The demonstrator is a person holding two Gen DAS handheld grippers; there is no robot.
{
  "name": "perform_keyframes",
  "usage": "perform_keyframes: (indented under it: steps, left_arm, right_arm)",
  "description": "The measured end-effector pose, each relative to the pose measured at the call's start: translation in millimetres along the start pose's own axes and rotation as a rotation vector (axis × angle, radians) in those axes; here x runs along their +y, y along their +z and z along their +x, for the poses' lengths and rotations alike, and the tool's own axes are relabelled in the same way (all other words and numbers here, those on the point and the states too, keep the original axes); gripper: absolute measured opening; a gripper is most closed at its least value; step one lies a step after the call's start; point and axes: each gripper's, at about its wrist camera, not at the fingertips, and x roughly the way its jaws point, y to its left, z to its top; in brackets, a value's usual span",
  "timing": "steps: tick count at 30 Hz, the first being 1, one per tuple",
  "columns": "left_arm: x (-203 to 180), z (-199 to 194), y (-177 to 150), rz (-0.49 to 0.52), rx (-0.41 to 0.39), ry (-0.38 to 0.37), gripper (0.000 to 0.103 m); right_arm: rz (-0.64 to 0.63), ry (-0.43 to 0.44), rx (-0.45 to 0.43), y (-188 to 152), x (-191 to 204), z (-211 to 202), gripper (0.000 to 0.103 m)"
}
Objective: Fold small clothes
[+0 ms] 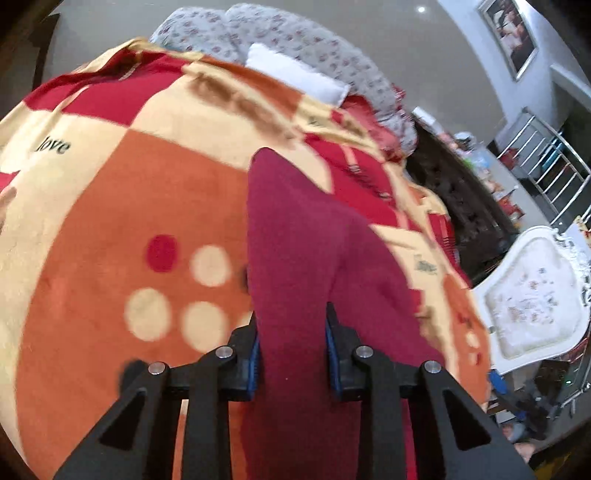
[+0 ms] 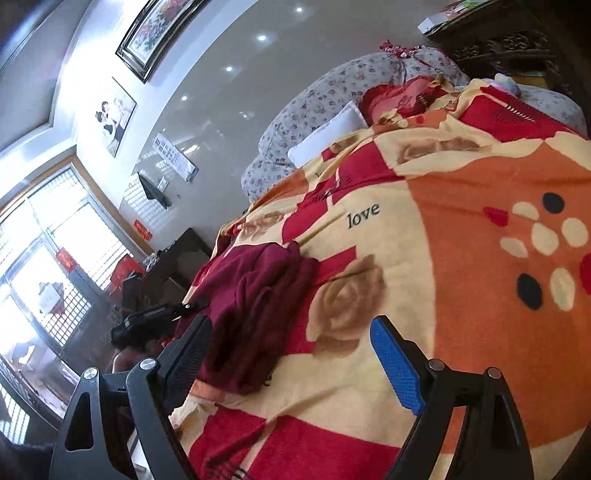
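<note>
Left wrist view
Left gripper [image 1: 291,332]: I see its fingers [image 1: 334,354] drawn close and clamped on the garment; the blue pads press the cloth from both sides.
Garment [image 1: 295,229]: dark red knit cloth, bunched between the fingers and running forward from them in a long fold. The far end lies on the blanket; the near part looks lifted, though I cannot tell how far.
Blanket [image 1: 110,206]: orange, red and cream, printed with dots, roses and the word "love"; it covers the bed.
Pillow [image 1: 295,72]: white, at the far end of the bed, against floral bedding [image 1: 258,33].
Chair [image 1: 528,295]: white, beside the bed to the right.

Right wrist view
Right gripper [image 2: 291,358]: I see its fingers [image 2: 395,365] spread wide with nothing between them but blanket [image 2: 461,295] behind. They hang just above the bed.
Garment [image 2: 255,299]: crumpled heap near the bed's left edge, just ahead of the left-hand finger and apart from the blue-padded one.
Left gripper [image 2: 192,305]: black body at the bed's left edge, its tip at the garment's edge; from here I cannot tell how its fingers stand.
Pillow [image 2: 328,133]: far end of the bed.
Window [image 2: 40,266]: bright, barred, on the left wall.
</note>
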Motion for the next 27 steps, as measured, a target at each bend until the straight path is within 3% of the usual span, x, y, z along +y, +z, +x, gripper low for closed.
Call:
perform_keyframes:
  steps: [2,9,15,17,21,25,27]
  left_arm:
    - [7.9,3.1,-6.5,-0.026,0.006,-0.007,0.028]
    - [6.8,-14.6,-50.6,-0.115,-0.127,0.039,0.028]
    - [4.7,-14.5,-62.0,-0.127,-0.170,0.085,0.033]
    - [8.8,-13.2,-61.3,-0.144,-0.163,0.076,0.034]
    - [18.8,-9.0,-59.8,-0.171,-0.151,0.044,0.038]
    - [22.9,-7.8,-61.1,-0.179,-0.153,0.023,0.038]
    - [22.0,-8.2,-61.3,-0.176,-0.152,0.025,0.038]
  right_arm:
    - [0.005,0.004,0.023,-3.6,4.1,10.0,0.091]
    - [-0.093,-0.065,0.146,6.0,48.2,52.8,0.091]
    - [-0.037,0.023,0.295,0.7,81.6,134.0,0.091]
    - [-0.017,0.045,0.328,5.1,79.9,167.3,0.091]
    - [0.061,-0.052,0.309,20.0,57.6,205.0,0.092]
    - [0.185,-0.018,0.421,13.8,33.9,232.1,0.093]
    - [0.163,0.038,0.422,11.7,36.2,234.2,0.097]
